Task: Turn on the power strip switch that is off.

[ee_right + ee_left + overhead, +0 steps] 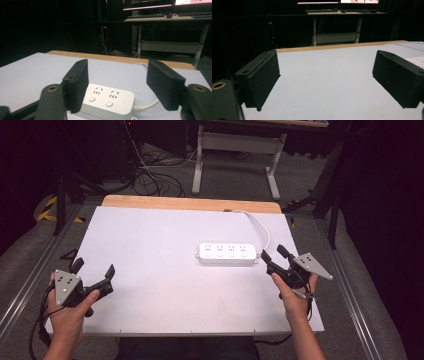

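White power strip (228, 254) on the tabletop (150, 270), right gripper (272, 257) spread just beside its end, left gripper (95, 270) spread, well apart.

Overhead light falls evenly on the white tabletop (150, 250), which reads bright with soft, faint shadows. The surrounding room sinks into near-black. Both gripper views look slightly soft and grainy, darker at the edges.

A lab or recording workspace: beyond the white tabletop (150, 250) lie black curtains, tangled floor cables (150, 177), a height-adjustable desk frame (237, 150) and, above that desk, lit monitors (337, 2).
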The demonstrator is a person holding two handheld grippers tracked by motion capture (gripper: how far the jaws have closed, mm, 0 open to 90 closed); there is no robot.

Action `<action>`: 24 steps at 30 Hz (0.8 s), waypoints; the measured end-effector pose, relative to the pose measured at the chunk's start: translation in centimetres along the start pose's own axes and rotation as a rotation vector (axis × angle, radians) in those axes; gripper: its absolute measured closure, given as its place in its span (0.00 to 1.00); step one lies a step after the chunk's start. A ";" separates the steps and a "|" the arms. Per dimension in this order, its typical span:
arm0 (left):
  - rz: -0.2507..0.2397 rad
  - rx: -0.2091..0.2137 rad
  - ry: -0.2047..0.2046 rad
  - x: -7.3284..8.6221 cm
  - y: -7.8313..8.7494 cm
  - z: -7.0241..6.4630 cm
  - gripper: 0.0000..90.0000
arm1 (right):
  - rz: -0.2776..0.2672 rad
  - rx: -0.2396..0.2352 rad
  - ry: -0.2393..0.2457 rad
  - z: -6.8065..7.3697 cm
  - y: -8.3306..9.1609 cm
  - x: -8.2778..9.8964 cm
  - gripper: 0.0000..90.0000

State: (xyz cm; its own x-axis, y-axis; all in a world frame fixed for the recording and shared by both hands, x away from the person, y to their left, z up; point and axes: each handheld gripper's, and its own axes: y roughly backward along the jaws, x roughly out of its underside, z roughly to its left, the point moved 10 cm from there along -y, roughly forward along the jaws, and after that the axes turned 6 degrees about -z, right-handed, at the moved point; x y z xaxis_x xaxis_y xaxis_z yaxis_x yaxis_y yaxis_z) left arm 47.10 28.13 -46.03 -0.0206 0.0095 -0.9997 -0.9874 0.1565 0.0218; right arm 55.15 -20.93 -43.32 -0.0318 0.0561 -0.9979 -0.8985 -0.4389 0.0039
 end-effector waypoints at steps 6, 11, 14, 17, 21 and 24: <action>-0.001 0.001 0.000 0.0 0.0 0.0 0.09 | -0.045 0.067 -0.018 -0.8 0.1 -0.4 0.16; -0.001 0.002 0.000 0.0 0.0 0.0 0.09 | -0.080 0.051 0.006 -0.6 0.5 -0.4 0.05; -0.002 0.001 0.001 0.0 0.0 -0.1 0.09 | -0.091 0.029 -0.001 -0.5 0.7 -0.3 0.03; -0.001 0.003 0.000 0.0 0.0 -0.1 0.09 | -0.101 0.007 0.009 -0.3 0.8 -0.2 0.01; -0.003 0.002 0.002 0.0 0.0 -0.1 0.09 | -0.082 -0.011 0.019 0.0 0.8 0.3 0.01; -0.004 0.002 0.002 -0.1 0.0 0.0 0.09 | -0.085 -0.007 0.027 0.0 0.7 0.4 0.01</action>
State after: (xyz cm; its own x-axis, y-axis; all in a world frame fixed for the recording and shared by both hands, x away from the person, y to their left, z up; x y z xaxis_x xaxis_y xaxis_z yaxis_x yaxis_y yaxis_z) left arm 47.09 28.09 -45.98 -0.0174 0.0069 -0.9998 -0.9872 0.1585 0.0183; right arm 54.52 -21.18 -43.70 0.0562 0.0690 -0.9960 -0.8945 -0.4397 -0.0809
